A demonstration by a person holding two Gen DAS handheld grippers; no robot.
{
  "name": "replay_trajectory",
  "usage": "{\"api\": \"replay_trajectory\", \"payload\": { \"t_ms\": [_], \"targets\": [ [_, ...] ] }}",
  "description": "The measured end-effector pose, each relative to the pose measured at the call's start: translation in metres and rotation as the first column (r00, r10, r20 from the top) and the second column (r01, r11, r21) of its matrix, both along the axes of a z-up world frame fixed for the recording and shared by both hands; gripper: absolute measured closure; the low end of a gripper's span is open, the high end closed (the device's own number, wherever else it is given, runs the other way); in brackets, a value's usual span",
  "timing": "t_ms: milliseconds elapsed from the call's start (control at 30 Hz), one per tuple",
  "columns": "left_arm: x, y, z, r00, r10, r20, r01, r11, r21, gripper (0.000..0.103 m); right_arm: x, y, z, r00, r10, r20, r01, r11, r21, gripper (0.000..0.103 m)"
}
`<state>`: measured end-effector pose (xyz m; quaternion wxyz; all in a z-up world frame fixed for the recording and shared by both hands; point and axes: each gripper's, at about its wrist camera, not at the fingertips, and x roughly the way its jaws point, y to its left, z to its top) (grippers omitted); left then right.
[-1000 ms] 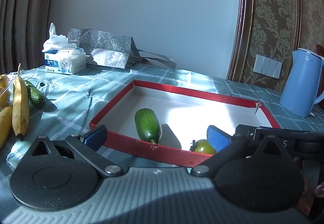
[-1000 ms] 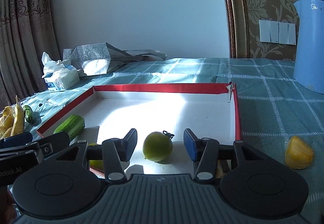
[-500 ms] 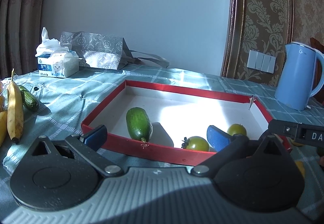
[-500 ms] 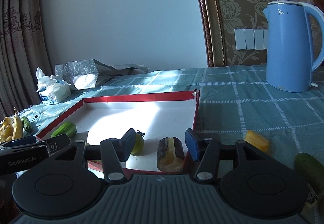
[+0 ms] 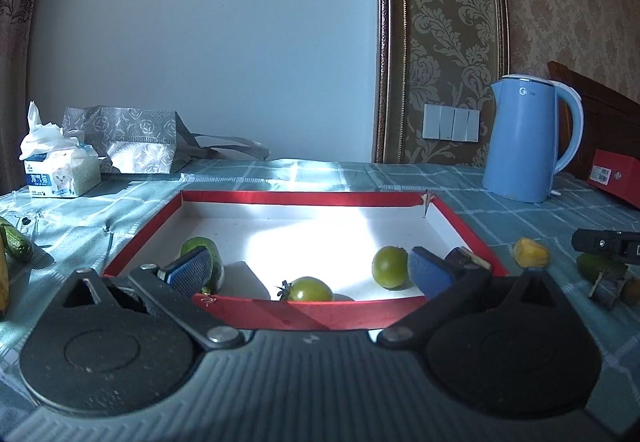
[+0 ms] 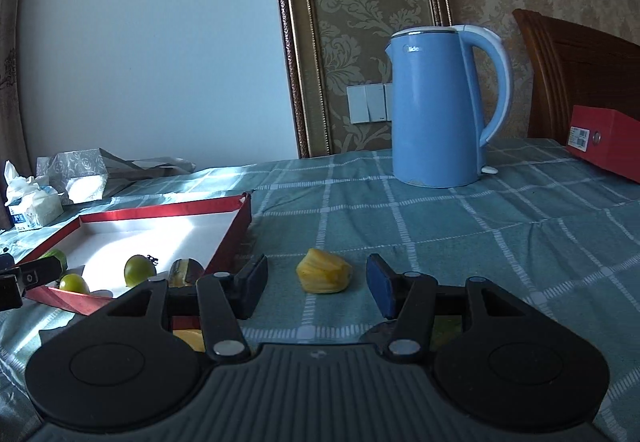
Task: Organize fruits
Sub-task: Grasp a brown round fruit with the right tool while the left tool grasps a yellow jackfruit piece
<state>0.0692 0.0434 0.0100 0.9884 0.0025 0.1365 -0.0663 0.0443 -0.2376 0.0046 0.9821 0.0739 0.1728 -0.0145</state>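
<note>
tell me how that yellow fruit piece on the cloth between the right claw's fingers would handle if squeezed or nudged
The yellow fruit piece looks lumpy with a flat underside, so it probably won't roll. Its waxy, fleshy surface suggests it is soft and maybe slippery, so a firm squeeze may bruise it. It seems light; a nudge from the open right claw would likely slide it.

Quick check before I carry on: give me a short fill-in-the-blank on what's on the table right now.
1. The tray with the red rim holds ____ round green tomatoes.
2. The yellow fruit piece lies on the tablecloth, ____ the tray.
3. The kettle standing at the back of the table is ____ in colour.
4. Between the open fingers of the right gripper sits the ____ fruit piece.

Missing words: two; outside; blue; yellow
</note>
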Motion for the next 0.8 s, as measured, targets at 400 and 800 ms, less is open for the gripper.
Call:
{"api": "replay_trajectory", "payload": {
  "t_ms": [400, 800],
  "targets": [
    [-0.010, -0.031, -0.003, 0.977, -0.207, -0.056, 0.202, 0.975, -0.087, 0.000, -0.024, -0.071, -0.012, 0.988, -0.152, -0.041, 0.157, 0.968, 0.195, 0.049],
    [-0.014, -0.055, -0.007, 0.969, -0.229, -0.090, 0.223, 0.973, -0.066, 0.000, -0.031, -0.089, -0.019, 0.980, -0.145, -0.133, 0.173, 0.958, 0.231, 0.049]
  ]
}}
